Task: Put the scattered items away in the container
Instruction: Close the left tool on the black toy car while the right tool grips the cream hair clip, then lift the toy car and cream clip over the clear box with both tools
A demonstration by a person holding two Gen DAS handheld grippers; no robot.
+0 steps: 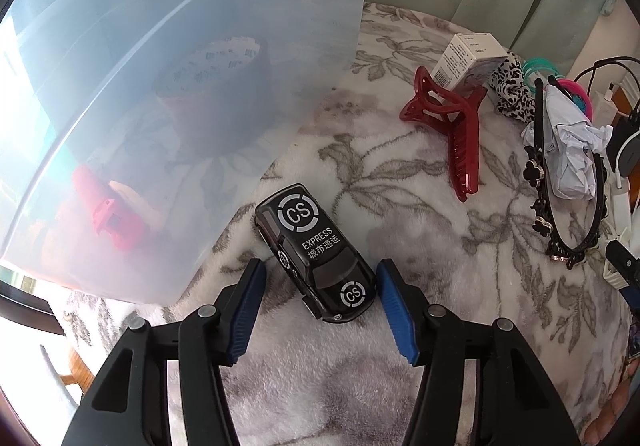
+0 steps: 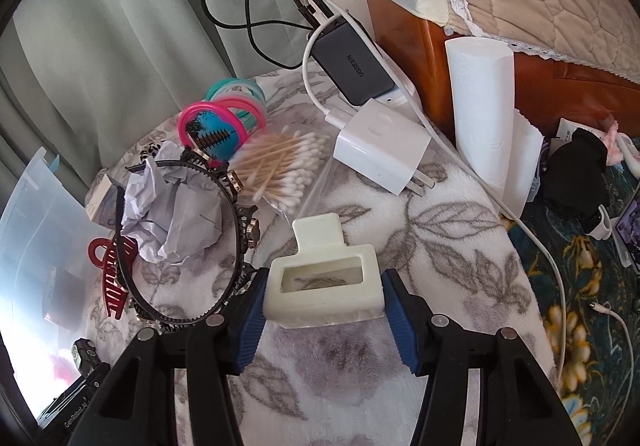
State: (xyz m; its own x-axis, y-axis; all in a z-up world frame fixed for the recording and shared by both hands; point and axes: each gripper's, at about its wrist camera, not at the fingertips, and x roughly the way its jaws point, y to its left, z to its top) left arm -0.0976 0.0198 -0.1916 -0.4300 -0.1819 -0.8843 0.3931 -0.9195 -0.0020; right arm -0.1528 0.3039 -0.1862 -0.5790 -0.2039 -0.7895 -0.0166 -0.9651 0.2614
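Observation:
A black toy car (image 1: 316, 252) marked "CS EXPRESS" lies on the floral blanket (image 1: 400, 326) beside the translucent plastic container (image 1: 180, 106). My left gripper (image 1: 320, 286) is open, its blue pads either side of the car's front end; the right pad touches or nearly touches it. My right gripper (image 2: 324, 294) straddles a cream rectangular hair claw (image 2: 324, 288); both pads press its sides. A red hair claw (image 1: 448, 126), a black headband (image 2: 236, 230), crumpled paper (image 2: 172, 214) and cotton swabs (image 2: 280, 166) lie scattered.
The container holds a pink object (image 1: 112, 218) and a roll. A small box (image 1: 468, 58), coloured hair rings (image 2: 236, 106), a white charger plug (image 2: 380, 146), a grey UGREEN charger (image 2: 352, 62) with cables, and a paper towel roll (image 2: 484, 110) sit around. A wooden bed frame (image 2: 440, 46) stands right.

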